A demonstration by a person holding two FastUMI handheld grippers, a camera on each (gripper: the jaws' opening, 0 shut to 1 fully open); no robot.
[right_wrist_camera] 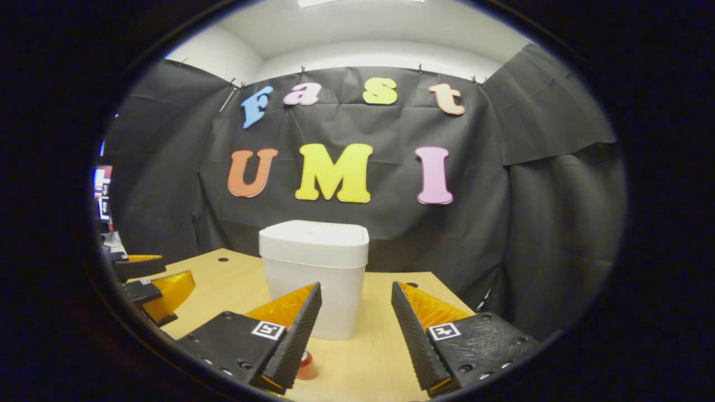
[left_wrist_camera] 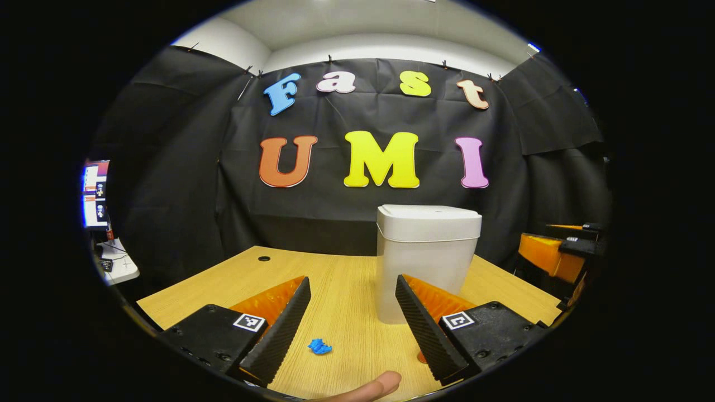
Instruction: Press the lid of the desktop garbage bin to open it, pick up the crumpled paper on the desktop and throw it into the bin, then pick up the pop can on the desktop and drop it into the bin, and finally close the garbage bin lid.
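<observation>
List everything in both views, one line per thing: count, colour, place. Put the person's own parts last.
garbage bin: one, white, lid closed, upright on the table toward the back.
crumpled paper: one, blue, on the table between the left gripper's fingers.
pop can: one, red, partly hidden behind a finger, in front of the bin.
table: one, light wood, with small dark holes near its back edge.
monitor: one, lit, far left.
left gripper: one, open, above the table.
right gripper: one, open, facing the bin.
fingertip: one, bottom edge of the left gripper view.
</observation>
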